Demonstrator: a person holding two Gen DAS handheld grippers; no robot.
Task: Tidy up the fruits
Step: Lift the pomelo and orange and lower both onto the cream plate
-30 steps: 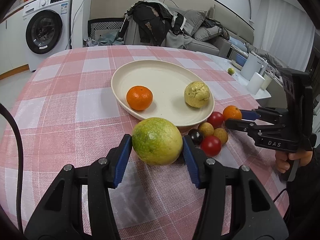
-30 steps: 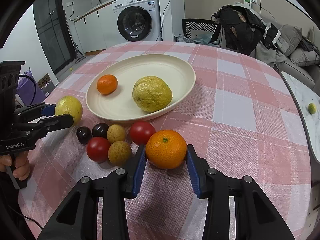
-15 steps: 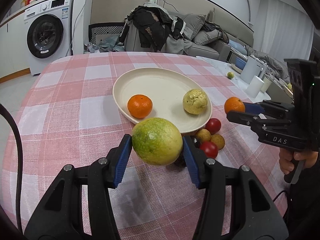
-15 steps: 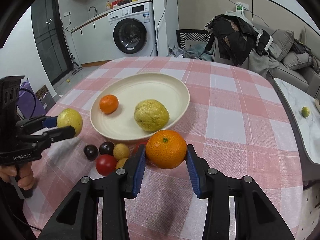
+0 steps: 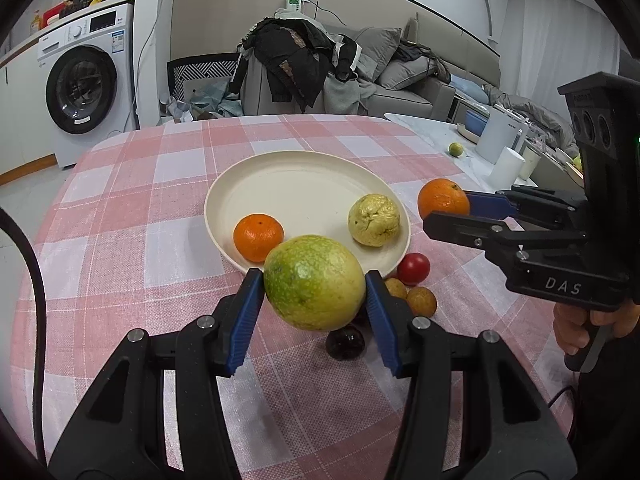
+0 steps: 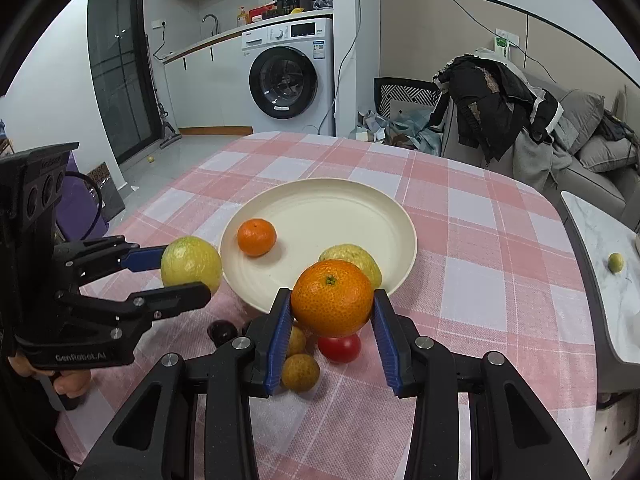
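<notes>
While the big round green-yellow fruit [image 5: 315, 282] hangs in the air, the left claw [image 5: 315, 300] pinches it between blue pads. Just past it sits the round cream plate [image 5: 304, 184], with a small orange [image 5: 258, 237] and a bumpy yellow fruit [image 5: 374, 220] inside. To its right, the right claw [image 6: 332, 320] pinches a bright round orange [image 6: 332, 298] above little red and brown fruits [image 6: 300, 372].

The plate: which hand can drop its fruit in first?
Probably the right. Its orange hangs right by the plate's rim; the left gripper's green fruit sits slightly outside.
</notes>
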